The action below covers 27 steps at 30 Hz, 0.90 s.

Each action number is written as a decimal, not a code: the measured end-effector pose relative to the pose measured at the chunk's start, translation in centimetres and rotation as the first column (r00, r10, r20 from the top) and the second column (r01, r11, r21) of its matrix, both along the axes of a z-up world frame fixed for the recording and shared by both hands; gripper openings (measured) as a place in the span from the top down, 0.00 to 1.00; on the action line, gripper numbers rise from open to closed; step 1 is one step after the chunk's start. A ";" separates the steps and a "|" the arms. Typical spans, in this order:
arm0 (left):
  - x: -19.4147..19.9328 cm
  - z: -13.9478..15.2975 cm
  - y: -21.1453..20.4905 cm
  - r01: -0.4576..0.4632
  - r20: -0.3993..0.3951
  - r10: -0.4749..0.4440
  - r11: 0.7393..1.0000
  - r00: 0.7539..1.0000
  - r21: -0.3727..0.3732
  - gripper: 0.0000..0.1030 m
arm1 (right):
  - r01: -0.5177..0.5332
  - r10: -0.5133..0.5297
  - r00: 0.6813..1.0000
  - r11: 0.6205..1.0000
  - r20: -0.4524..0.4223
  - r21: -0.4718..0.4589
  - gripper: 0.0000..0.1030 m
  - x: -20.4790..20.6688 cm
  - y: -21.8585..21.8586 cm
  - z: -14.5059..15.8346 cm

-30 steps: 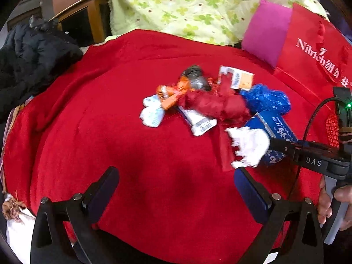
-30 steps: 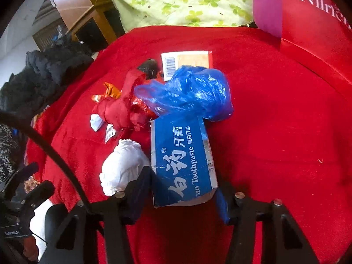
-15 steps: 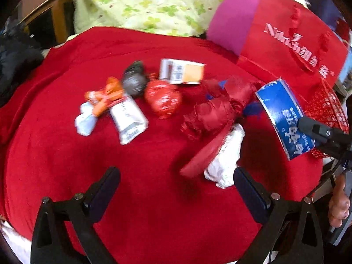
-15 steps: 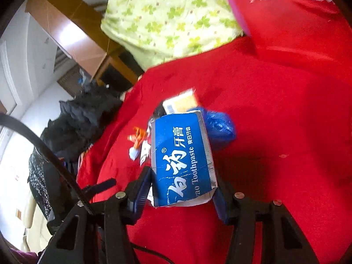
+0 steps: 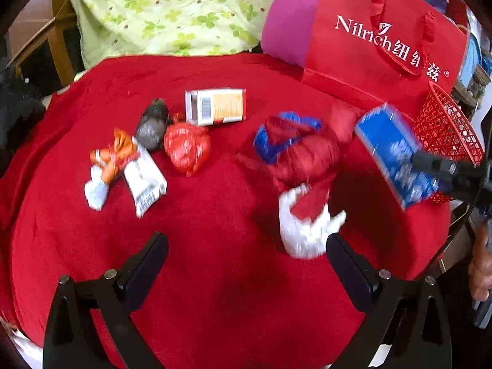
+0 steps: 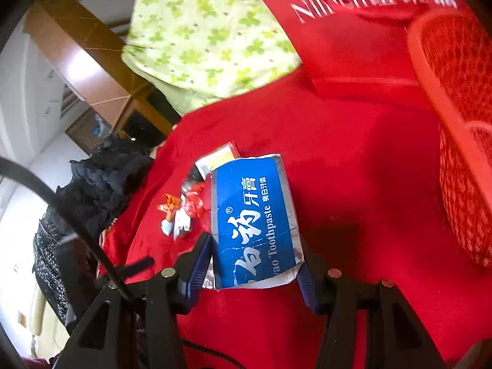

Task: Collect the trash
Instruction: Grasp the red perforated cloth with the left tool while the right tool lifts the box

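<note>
My right gripper (image 6: 253, 261) is shut on a blue toothpaste box (image 6: 255, 215) and holds it in the air beside the red mesh basket (image 6: 461, 160). In the left wrist view the box (image 5: 395, 156) hangs in front of the basket (image 5: 446, 129). My left gripper (image 5: 246, 258) is open and empty above the red blanket (image 5: 215, 276). Trash lies ahead of it: a white crumpled wad (image 5: 304, 233), a red cloth bundle (image 5: 304, 156) over a blue plastic bag (image 5: 267, 144), a red wrapper ball (image 5: 186, 149), an orange-white carton (image 5: 215, 106), a grey lump (image 5: 152, 124), an orange wrapper (image 5: 115, 153) and a white packet (image 5: 144, 181).
A red Nilrich paper bag (image 5: 381, 46) and a purple cushion (image 5: 289, 43) stand at the back right. A green clover quilt (image 5: 166, 12) lies behind the blanket. Black clothing (image 6: 101, 178) is piled at the left. A wooden chair frame (image 5: 58, 46) stands far left.
My right gripper lifted the toothpaste box off the blanket and carried it right to the red basket. The left wrist view swung right; the red bundle and white wad were dragged rightward.
</note>
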<state>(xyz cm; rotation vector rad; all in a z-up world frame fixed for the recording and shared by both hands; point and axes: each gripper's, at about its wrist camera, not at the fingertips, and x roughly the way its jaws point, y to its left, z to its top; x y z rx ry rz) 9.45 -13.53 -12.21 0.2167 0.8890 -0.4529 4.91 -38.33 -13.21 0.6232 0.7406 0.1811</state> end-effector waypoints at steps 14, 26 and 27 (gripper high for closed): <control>6.4 -0.8 -6.7 0.337 -0.088 -0.333 0.941 0.939 0.038 0.45 | 0.014 -0.014 1.000 0.999 -0.009 -0.034 0.46 0.0 -0.6 -0.5; 6.1 0.0 -5.3 0.317 -0.059 -0.317 0.948 0.947 -0.006 0.67 | 0.019 -0.017 0.998 0.999 0.067 -0.034 0.46 -0.7 -0.6 0.7; 6.2 0.3 -4.8 0.297 -0.052 -0.297 0.955 0.954 -0.010 0.67 | 0.025 -0.022 0.995 0.999 0.093 -0.034 0.46 -1.0 -0.6 1.1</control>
